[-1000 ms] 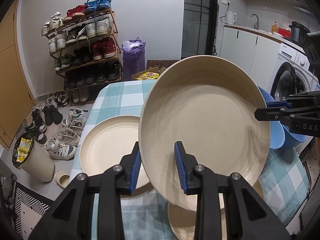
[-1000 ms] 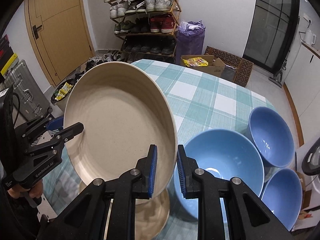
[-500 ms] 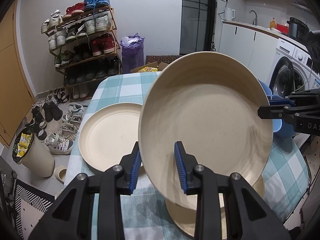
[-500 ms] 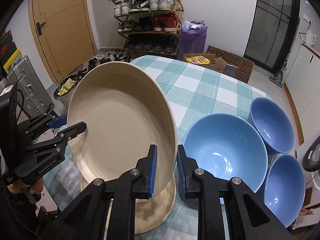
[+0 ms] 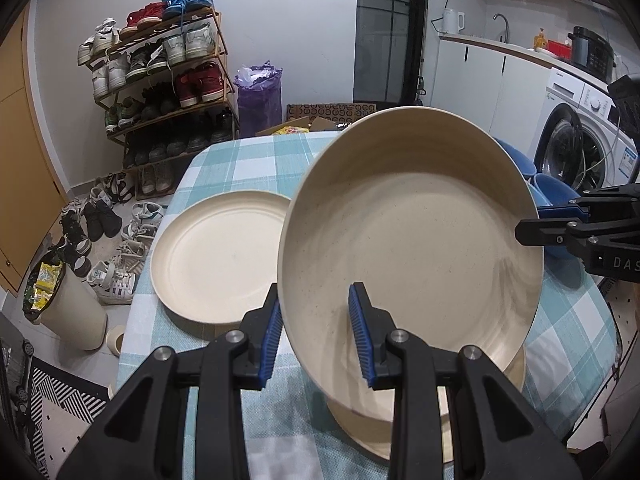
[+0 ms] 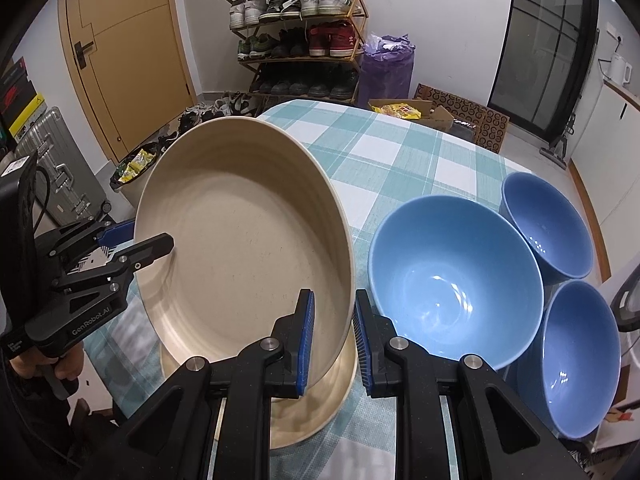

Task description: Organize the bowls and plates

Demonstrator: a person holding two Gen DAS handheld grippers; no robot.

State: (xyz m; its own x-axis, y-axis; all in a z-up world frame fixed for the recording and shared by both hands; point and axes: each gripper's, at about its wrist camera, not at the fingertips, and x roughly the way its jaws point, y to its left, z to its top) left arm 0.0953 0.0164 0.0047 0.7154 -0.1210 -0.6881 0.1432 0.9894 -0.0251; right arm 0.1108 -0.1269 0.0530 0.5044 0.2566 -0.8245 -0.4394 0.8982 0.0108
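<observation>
While both our grippers clamp opposite rims, left gripper [image 5: 316, 332] and right gripper [image 6: 332, 340] hold the tilted beige plate [image 5: 412, 232] just above another plate [image 6: 320, 412] at the table's [image 6: 400, 152] near edge.

"GenRobot.AI" is printed in white on the left gripper [image 6: 132, 256] body — the right gripper [image 5: 560, 222] just shows "DAS", cut off.
</observation>
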